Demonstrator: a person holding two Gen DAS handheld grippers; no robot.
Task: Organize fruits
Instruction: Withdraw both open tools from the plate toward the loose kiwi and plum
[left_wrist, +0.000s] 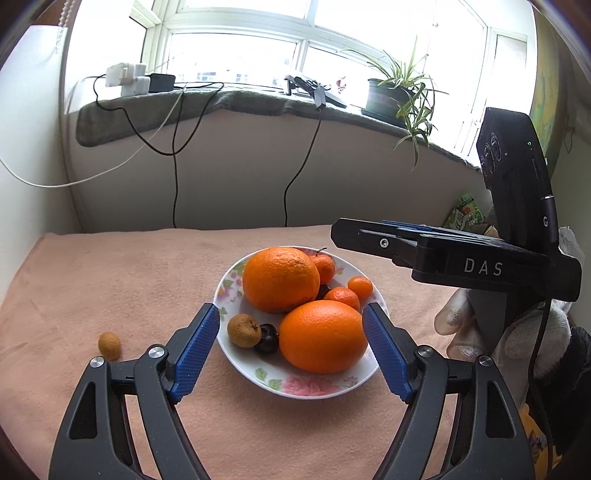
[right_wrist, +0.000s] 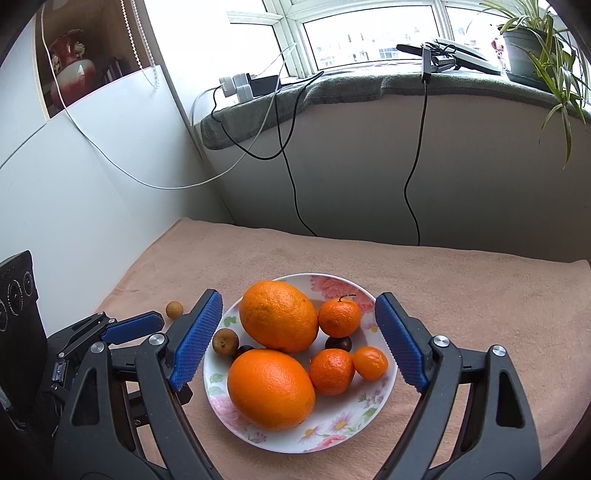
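Left view: I'm seeing my left gripper (left_wrist: 290, 317) gaping empty over the plate (left_wrist: 236, 363) at centre; oranges are hiding a dark fruit (left_wrist: 266, 338). A longan (left_wrist: 109, 345) is lying lower left.

Right view: my right gripper (right_wrist: 299, 328) is standing open, empty; its finger is partly covering the plate (right_wrist: 332, 441).

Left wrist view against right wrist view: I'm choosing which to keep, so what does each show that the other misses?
Only the left wrist view shows a gloved hand holding the right gripper's handle and a green packet by the wall. Only the right wrist view shows a red vase on a shelf. Both show the flowered plate of oranges, the stray longan on the pink cloth, and the potted plant.
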